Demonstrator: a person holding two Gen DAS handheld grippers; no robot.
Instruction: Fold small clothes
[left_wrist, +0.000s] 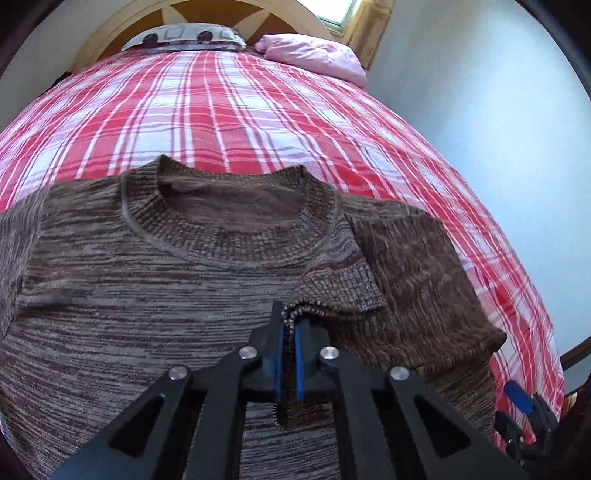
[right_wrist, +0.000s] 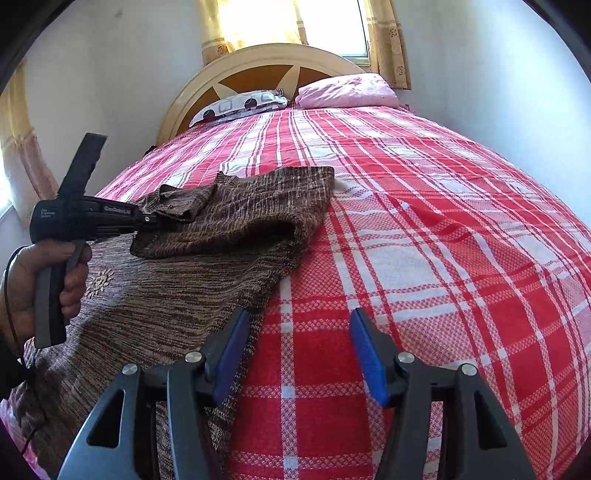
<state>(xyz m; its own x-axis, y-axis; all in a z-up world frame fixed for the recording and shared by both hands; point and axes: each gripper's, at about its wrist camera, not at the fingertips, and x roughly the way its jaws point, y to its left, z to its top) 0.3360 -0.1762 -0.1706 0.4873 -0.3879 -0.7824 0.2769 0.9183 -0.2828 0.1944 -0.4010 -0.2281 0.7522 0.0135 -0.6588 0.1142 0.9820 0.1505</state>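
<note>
A brown knit sweater (left_wrist: 147, 280) lies flat on the bed, round collar (left_wrist: 229, 221) toward the headboard. Its right sleeve (left_wrist: 406, 280) is folded inward over the chest. My left gripper (left_wrist: 290, 317) is shut on the sleeve's cuff and holds it over the sweater's middle. In the right wrist view the sweater (right_wrist: 177, 295) lies at the left, and the left gripper (right_wrist: 147, 220) holds the folded sleeve (right_wrist: 192, 210) above it. My right gripper (right_wrist: 299, 325) is open and empty, low over the bedspread at the sweater's right side edge.
The bed has a red and white plaid cover (right_wrist: 424, 240). A pink pillow (right_wrist: 347, 92) and a patterned pillow (right_wrist: 240, 105) lie by the wooden headboard (right_wrist: 258, 74). A white wall (right_wrist: 498, 92) runs along the bed's right side.
</note>
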